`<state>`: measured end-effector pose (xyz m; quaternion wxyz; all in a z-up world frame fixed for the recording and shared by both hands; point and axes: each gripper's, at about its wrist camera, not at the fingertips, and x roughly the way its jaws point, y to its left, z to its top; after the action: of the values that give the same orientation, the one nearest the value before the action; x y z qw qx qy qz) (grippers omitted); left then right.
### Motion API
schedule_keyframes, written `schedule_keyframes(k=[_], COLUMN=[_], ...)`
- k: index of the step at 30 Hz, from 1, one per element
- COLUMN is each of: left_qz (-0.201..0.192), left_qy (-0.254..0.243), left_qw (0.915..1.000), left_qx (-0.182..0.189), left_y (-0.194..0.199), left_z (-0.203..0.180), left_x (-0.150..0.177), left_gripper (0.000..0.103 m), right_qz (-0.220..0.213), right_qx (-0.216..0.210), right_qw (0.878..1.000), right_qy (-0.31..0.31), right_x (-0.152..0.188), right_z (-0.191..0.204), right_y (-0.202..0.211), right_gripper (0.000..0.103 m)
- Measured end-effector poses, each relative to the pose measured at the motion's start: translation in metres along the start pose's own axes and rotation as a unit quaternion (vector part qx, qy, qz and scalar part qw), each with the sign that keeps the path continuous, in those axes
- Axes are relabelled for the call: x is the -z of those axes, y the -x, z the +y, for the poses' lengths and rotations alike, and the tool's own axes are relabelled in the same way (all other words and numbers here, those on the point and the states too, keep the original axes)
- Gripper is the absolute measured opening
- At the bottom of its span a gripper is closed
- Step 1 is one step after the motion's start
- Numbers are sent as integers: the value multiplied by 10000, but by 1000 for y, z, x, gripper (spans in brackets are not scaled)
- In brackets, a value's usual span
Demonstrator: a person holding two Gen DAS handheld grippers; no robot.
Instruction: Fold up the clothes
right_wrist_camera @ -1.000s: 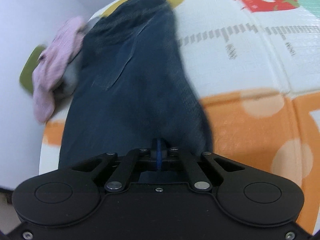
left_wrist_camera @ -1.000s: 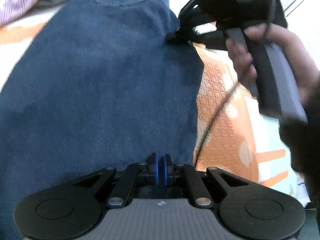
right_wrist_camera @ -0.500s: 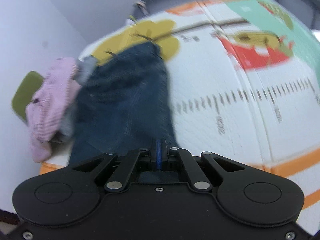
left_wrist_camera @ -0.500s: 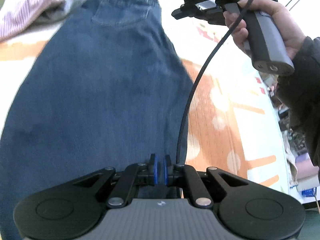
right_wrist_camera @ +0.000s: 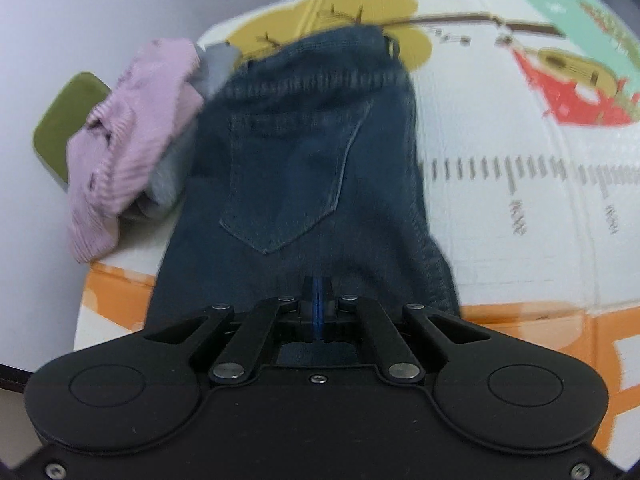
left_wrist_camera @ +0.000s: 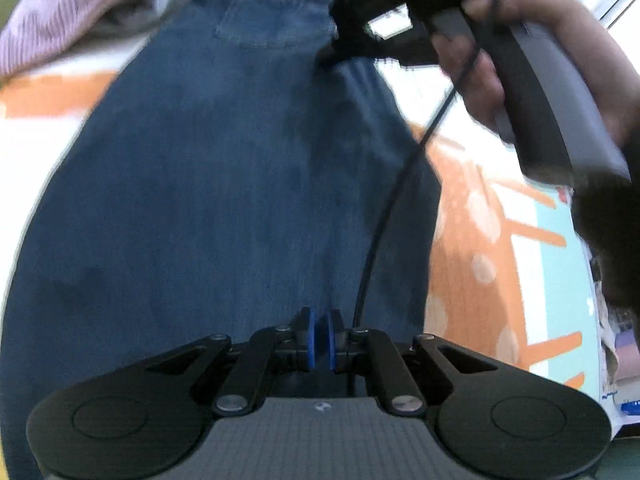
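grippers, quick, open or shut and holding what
left hand-held gripper: shut on the jeans.
right hand-held gripper: shut; whether it pinches the jeans cannot be told.

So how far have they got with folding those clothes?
Partly there, by the look of it. The jeans lie flat on the play mat as one narrow strip, apparently already halved lengthwise. In hand: the left gripper and right gripper both have their jaws shut; whether they pinch denim is unclear. Left: folding the jeans shorter, and the pink garment still lies crumpled.
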<state>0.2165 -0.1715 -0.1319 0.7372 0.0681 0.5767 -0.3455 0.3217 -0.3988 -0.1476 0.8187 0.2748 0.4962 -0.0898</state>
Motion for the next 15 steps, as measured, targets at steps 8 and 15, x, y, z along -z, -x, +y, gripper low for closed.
schedule_keyframes(k=[8,15], left_qz=[-16,-30], left_qy=[67,141], left_qw=[9998,9996], left_qx=[182,228], left_y=[-4,-2], left_z=[11,12], left_x=[4,6], left_gripper=[8,8], right_qz=[-82,126], right_qx=[52,76], right_qw=[9982,9934], right_qy=[-594,-1138], right_x=[-30,-43], right_z=[-17,-24], right_y=[-32,-45], right_gripper=[0,0])
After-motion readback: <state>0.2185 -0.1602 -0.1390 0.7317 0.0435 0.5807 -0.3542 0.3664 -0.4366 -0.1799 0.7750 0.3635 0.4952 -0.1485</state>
